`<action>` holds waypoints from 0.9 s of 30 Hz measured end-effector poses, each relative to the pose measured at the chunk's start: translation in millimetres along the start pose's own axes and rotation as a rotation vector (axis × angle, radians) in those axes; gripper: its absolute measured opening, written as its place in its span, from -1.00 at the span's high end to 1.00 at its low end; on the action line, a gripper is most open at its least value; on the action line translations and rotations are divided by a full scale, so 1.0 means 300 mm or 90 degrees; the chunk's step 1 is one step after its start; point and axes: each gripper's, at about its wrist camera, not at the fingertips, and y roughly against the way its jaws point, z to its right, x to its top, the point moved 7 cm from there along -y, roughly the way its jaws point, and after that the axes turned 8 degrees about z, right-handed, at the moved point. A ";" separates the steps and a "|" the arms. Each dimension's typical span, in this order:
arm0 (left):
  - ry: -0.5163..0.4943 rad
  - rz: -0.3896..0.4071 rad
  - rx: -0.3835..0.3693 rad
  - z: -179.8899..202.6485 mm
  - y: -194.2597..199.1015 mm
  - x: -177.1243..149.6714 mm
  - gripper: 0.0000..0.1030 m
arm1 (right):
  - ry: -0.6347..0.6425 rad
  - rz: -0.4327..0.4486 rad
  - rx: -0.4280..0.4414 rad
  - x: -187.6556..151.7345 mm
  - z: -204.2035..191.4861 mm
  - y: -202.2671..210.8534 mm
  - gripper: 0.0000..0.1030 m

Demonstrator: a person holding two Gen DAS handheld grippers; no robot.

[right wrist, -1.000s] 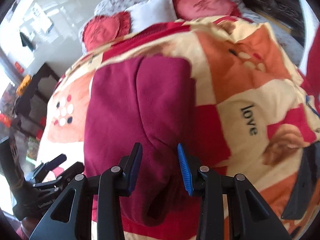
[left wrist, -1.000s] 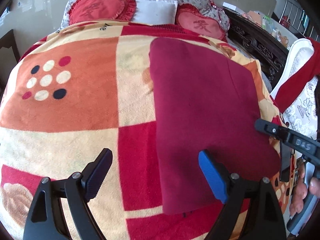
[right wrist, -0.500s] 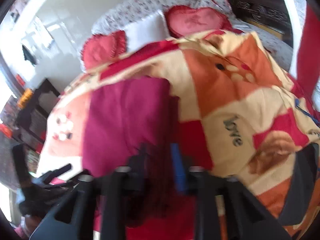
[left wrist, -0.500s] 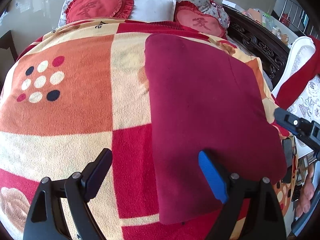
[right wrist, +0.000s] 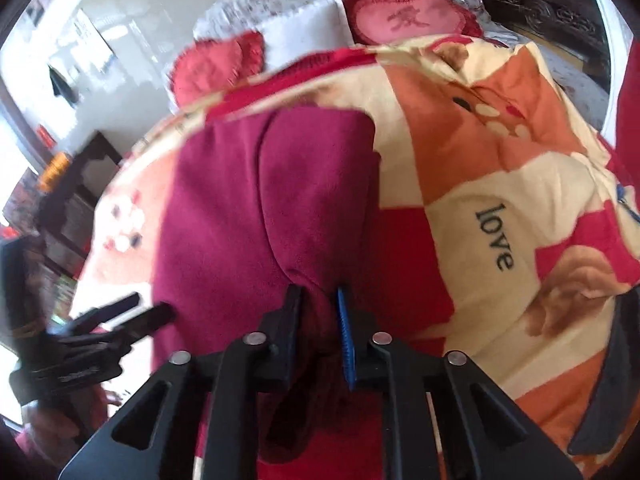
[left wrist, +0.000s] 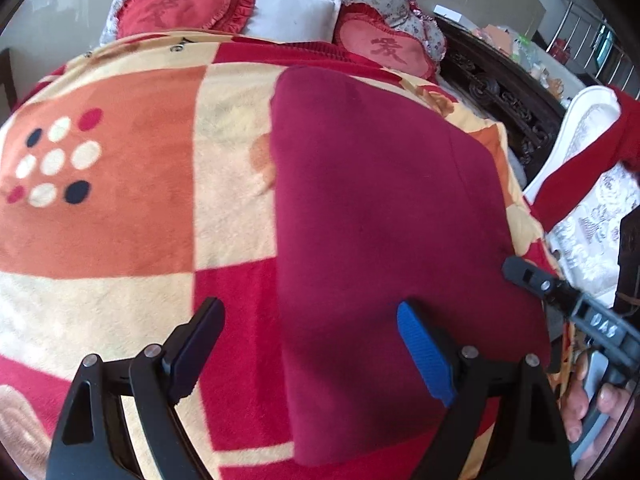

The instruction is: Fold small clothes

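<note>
Maroon garment on blanket: right gripper jaws just closed, pinching its near edge. Left gripper gaped wide, empty. Next prob. lift & fold.

The word "love" stands in dark lowercase letters on a cream patch of the blanket, seen in the right wrist view; the letters run down the patch and are tilted.

Each of the two red heart-shaped cushions at the head of the bed carries one Chinese character in a darker red. In the left wrist view one character is on the left cushion and one on the right cushion. I cannot read them with certainty.

The letters "DAS" are printed in pale capitals on the black body of the right gripper.
</note>
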 end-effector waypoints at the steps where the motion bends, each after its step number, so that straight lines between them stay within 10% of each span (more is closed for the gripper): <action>1: 0.001 -0.002 -0.010 0.001 -0.015 0.003 -0.80 | 0.006 0.016 -0.012 0.018 0.012 0.006 0.54; 3: 0.009 -0.008 -0.022 -0.001 -0.036 0.008 -0.83 | 0.020 0.032 -0.019 0.045 0.021 -0.012 0.17; 12: 0.091 -0.030 -0.098 -0.011 -0.146 0.046 -0.86 | -0.002 -0.046 0.088 0.049 0.021 -0.227 0.02; 18: 0.068 -0.026 -0.123 0.022 -0.076 0.064 -0.07 | -0.021 -0.025 0.110 0.084 -0.035 -0.154 0.63; 27: 0.068 -0.062 -0.118 -0.110 0.293 0.007 -0.02 | -0.049 -0.084 0.192 0.034 -0.291 0.033 0.65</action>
